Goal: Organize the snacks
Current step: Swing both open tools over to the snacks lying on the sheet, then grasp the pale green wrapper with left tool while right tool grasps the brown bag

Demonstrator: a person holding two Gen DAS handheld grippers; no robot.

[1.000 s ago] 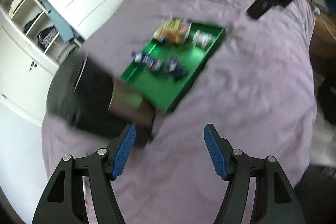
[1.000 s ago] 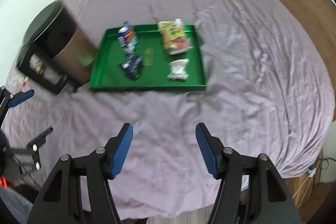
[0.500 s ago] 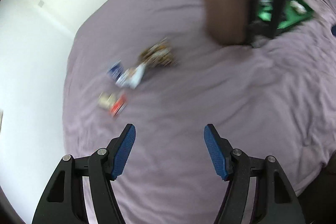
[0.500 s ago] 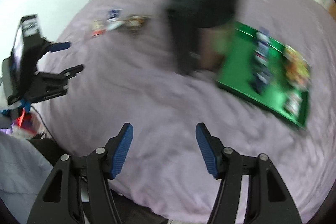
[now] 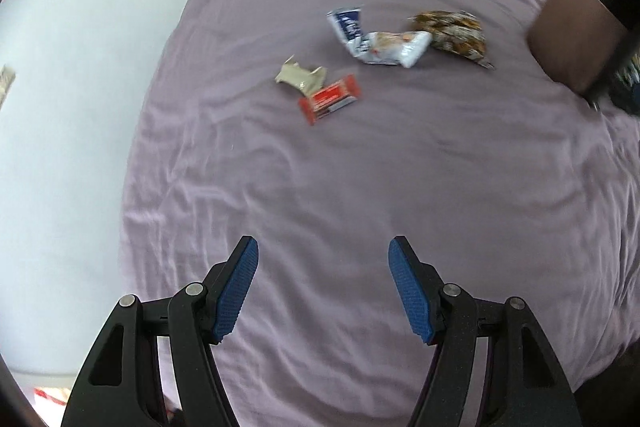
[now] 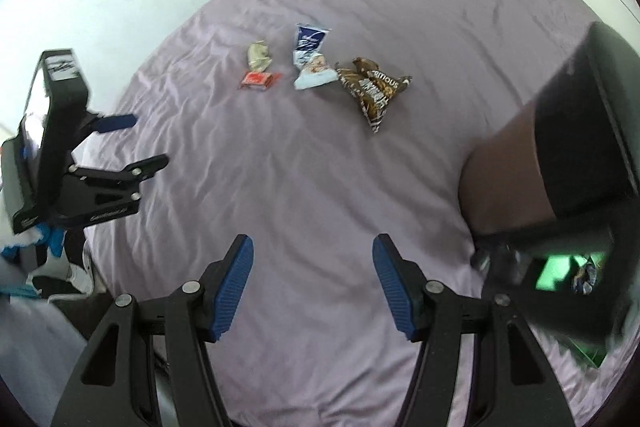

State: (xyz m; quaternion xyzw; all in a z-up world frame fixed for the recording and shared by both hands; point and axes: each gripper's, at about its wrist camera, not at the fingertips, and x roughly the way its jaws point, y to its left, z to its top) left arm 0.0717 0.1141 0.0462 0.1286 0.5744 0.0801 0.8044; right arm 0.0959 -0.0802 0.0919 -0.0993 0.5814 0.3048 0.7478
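Wrinkled lilac bedsheet (image 5: 360,187), white wall upper left.
Five snack packets upper centre: red bar (image 5: 329,99), beige wrapper (image 5: 301,76), blue-white pouch (image 5: 347,25), white pack (image 5: 394,49), crinkly brown bag (image 5: 452,31). Dark bin (image 6: 560,155) cut off at right, blurred. Left gripper (image 5: 323,283) and right gripper (image 6: 313,281) spread, empty.

Snack packets (image 5: 384,47) and a bin (image 6: 560,163) lie on the lilac bed (image 5: 360,187).

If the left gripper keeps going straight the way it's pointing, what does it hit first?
Most likely bare purple bedsheet: the left gripper is open and empty, angled down. The red snack bar lies farther ahead, though depth is hard to judge.
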